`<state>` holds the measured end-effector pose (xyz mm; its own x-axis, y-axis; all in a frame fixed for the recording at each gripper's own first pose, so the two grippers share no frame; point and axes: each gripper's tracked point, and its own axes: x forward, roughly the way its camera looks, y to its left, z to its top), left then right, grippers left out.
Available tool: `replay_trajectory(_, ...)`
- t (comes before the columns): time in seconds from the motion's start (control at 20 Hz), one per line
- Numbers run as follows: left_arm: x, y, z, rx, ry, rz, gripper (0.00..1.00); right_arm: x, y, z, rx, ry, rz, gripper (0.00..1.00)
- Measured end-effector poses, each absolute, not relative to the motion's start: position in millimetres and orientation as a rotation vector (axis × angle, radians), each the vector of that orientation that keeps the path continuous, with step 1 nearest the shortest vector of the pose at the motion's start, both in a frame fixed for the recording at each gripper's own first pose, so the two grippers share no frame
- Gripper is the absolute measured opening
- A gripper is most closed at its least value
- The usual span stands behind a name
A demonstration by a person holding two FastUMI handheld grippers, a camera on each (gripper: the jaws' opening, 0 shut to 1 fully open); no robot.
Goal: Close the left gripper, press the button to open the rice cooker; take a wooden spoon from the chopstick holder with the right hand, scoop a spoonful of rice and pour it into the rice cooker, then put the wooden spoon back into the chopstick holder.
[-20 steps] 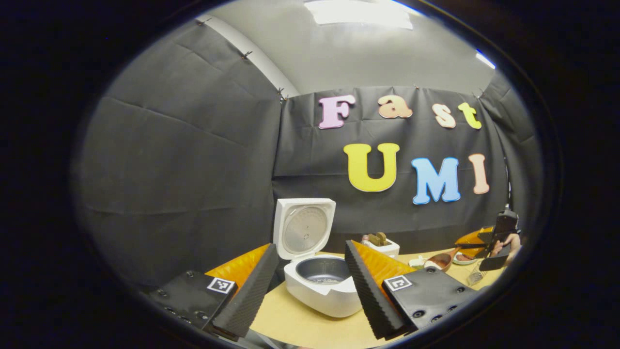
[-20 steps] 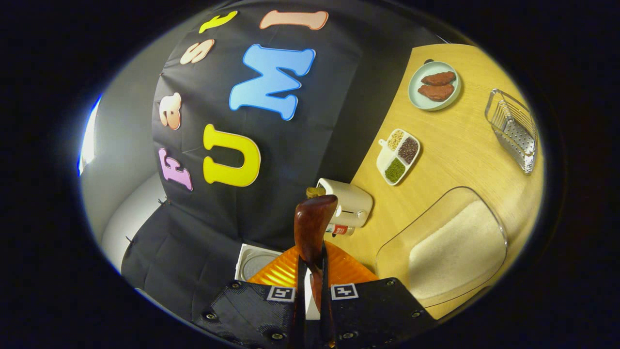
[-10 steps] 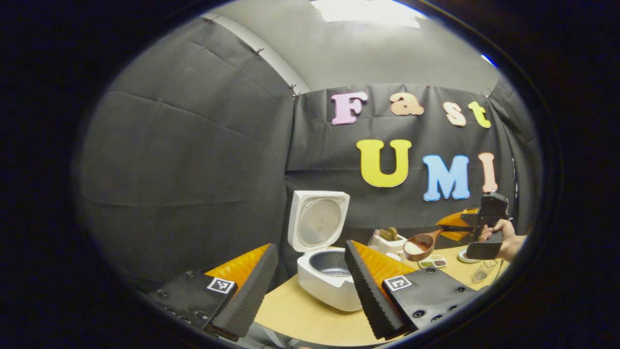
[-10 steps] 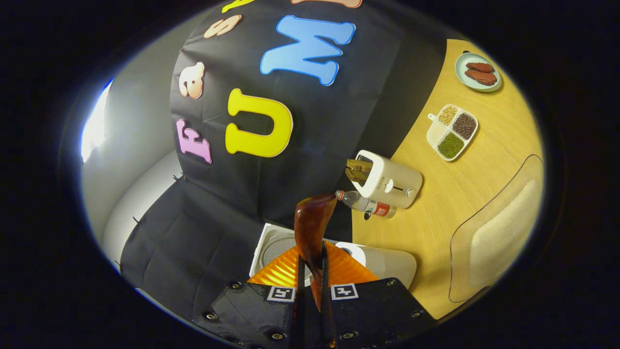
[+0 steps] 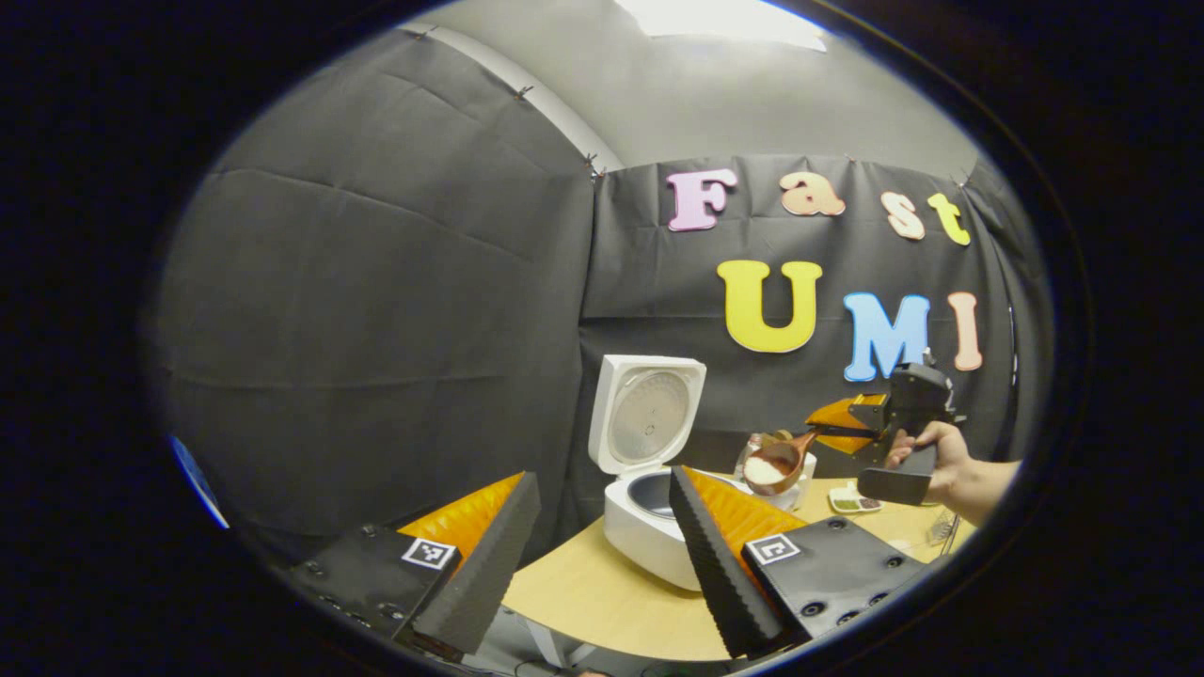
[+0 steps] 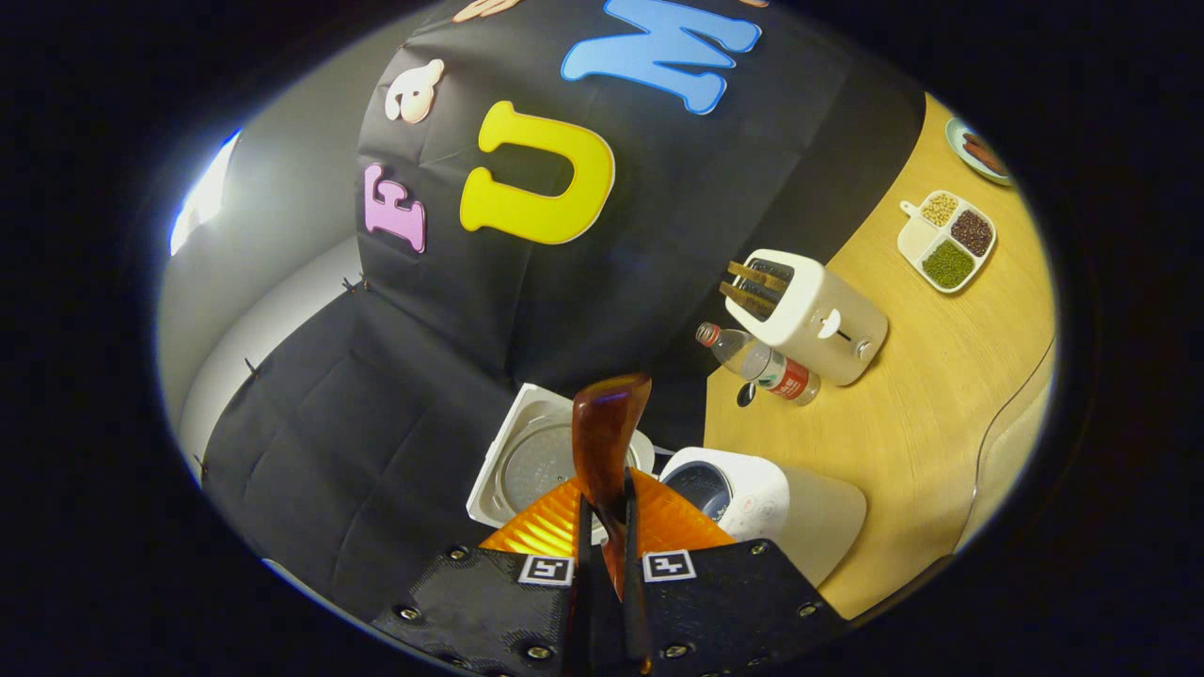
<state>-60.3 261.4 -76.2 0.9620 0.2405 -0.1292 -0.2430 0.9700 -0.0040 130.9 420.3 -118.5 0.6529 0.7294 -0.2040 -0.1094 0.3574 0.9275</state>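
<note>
The white rice cooker (image 5: 644, 531) stands on the table with its lid (image 5: 649, 414) up and its dark inner pot showing. My left gripper (image 5: 593, 564) is open in front of it, holding nothing. My right gripper (image 5: 861, 418), held by a hand (image 5: 941, 456), is shut on the handle of the wooden spoon (image 5: 773, 465). The spoon's bowl carries white rice and hangs just right of the cooker, a little above its rim. In the right gripper view the spoon (image 6: 607, 432) juts out from my right gripper (image 6: 602, 550), over the raised lid (image 6: 531, 461) and beside the cooker (image 6: 752, 494).
A white toaster (image 6: 818, 306) with brown slices stands by the wall, a water bottle (image 6: 767, 362) lying next to it. Farther right sit a divided dish of grains (image 6: 950, 240) and a plate (image 6: 983, 150). A clear container's edge (image 6: 1016, 442) is at the right.
My right gripper has carried the rice-filled spoon left from the clear container toward the open cooker. My left gripper has drawn back and turned left, still open.
</note>
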Motion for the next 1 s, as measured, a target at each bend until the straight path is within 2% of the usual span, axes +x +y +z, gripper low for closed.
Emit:
replay_trajectory(0.35, -69.0, 274.0, -81.6, -0.01, 0.158, 0.277, 0.96, 147.5, 486.2, -145.3, 0.944, 0.68, 0.634, 0.12)
replay_trajectory(1.0, -73.5, 290.9, -91.7, -0.017, 0.175, 0.311, 0.96, 140.2, 548.8, -161.7, 0.244, 0.484, 0.791, 0.12)
